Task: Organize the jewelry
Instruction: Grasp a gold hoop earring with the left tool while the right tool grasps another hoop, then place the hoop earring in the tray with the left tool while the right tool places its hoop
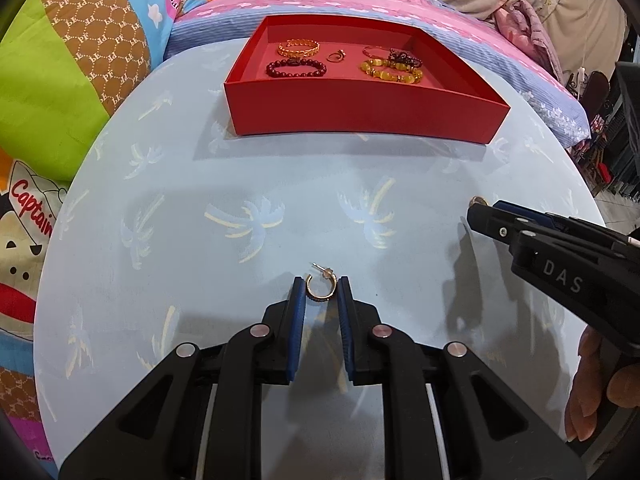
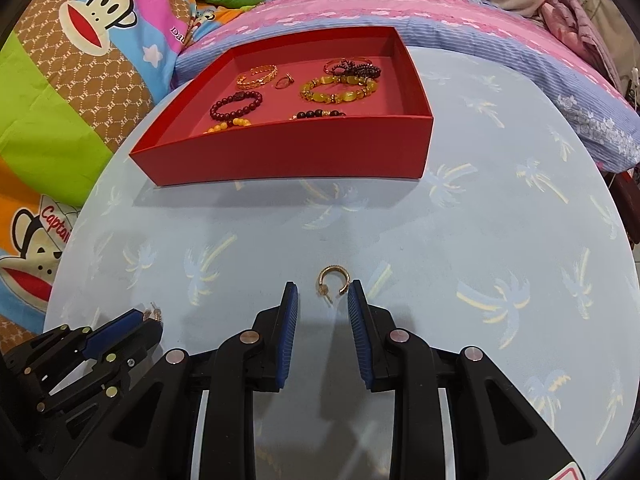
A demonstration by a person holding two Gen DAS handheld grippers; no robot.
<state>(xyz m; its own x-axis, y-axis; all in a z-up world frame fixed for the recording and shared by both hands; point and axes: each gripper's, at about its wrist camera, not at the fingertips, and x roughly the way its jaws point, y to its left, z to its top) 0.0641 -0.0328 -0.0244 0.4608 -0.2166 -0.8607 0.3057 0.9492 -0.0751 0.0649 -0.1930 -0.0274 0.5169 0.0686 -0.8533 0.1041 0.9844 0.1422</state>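
Note:
Two gold hoop earrings lie on a pale blue round table. My left gripper (image 1: pixel 321 288) is open, its blue pads on either side of one earring (image 1: pixel 320 290), close to touching it. My right gripper (image 2: pixel 323 294) is open around the second earring (image 2: pixel 333 282), with wider gaps. Each gripper shows in the other's view: the right gripper (image 1: pixel 480 210) at the right edge, the left gripper (image 2: pixel 150 318) at lower left. A red open box (image 1: pixel 360 114) at the far side holds several bracelets and a ring (image 1: pixel 335 55).
The table (image 1: pixel 240 180) carries a palm-tree pattern. Behind it lie a pink and blue pillow (image 1: pixel 500 52) and a bright monkey-print quilt (image 1: pixel 72 80). The table edge drops off at the right (image 2: pixel 624 264). A hand (image 1: pixel 596 392) holds the right gripper.

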